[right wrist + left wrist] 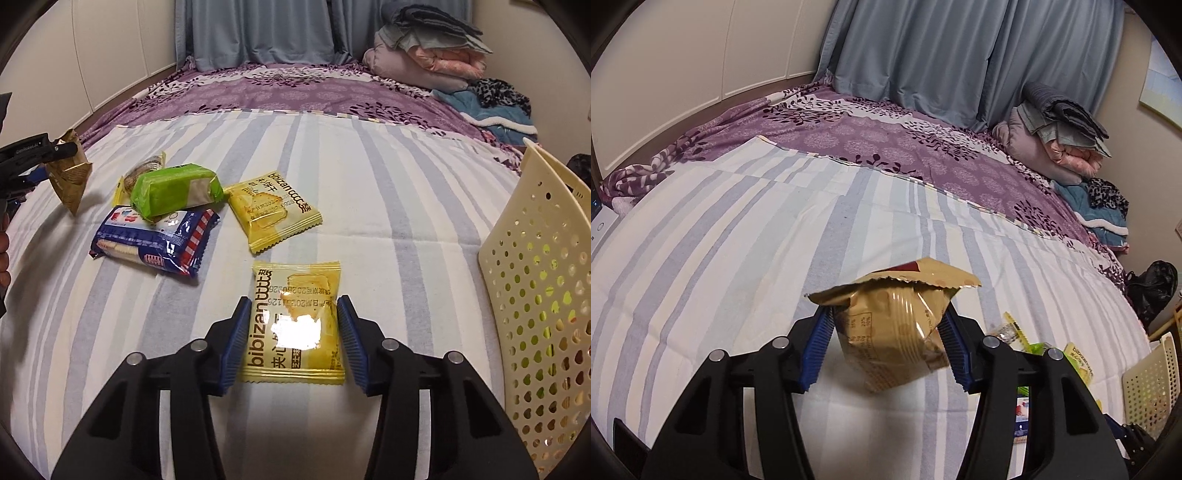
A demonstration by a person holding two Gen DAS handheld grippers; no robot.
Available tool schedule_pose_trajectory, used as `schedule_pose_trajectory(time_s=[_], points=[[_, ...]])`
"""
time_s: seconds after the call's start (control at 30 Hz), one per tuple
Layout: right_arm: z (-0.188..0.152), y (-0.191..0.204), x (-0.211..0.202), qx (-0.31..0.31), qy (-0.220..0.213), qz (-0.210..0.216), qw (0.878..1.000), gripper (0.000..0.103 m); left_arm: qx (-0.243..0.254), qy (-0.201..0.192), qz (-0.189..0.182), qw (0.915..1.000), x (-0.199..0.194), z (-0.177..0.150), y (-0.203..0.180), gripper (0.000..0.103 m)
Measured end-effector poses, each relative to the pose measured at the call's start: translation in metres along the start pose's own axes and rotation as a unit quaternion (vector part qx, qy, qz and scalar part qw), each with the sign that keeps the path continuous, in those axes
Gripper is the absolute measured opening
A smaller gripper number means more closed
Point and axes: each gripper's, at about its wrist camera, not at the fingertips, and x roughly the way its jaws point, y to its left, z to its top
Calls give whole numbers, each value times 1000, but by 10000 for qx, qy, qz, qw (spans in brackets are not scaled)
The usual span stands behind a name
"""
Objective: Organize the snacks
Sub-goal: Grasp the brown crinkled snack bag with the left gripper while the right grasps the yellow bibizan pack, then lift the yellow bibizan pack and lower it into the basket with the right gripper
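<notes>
Above striped sheet (738,229) — left tool (884,332) gripping gold packet (897,332), right tool (291,332) straddling yellow packet (295,317)

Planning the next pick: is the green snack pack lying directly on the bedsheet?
No, the green snack pack rests on top of the blue packet.
</notes>
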Motion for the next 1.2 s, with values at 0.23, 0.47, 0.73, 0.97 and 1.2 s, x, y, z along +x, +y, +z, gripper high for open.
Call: schedule_pose_trajectory(time_s=[0.23,0.47,0.73,0.97,1.2], points=[[-4,0,-16,38,-178,99,9998,46,86,-77,-130,9998,-17,-2,-12,57],[2,-5,-46,155,-534,113,9984,46,210,-242,-278,9991,-42,0,-28,57],[-1,-15,-84,292,-932,137,9951,46,412,-418,-430,9973,-76,0,-51,57],[-7,-31,-118,471,-1299,116,9903,46,683,-557,-602,9943,-106,-7,-81,57],[-18,-57,-152,749,-1649,0,9835,46,972,-614,-827,9899,-132,-20,-119,57]])
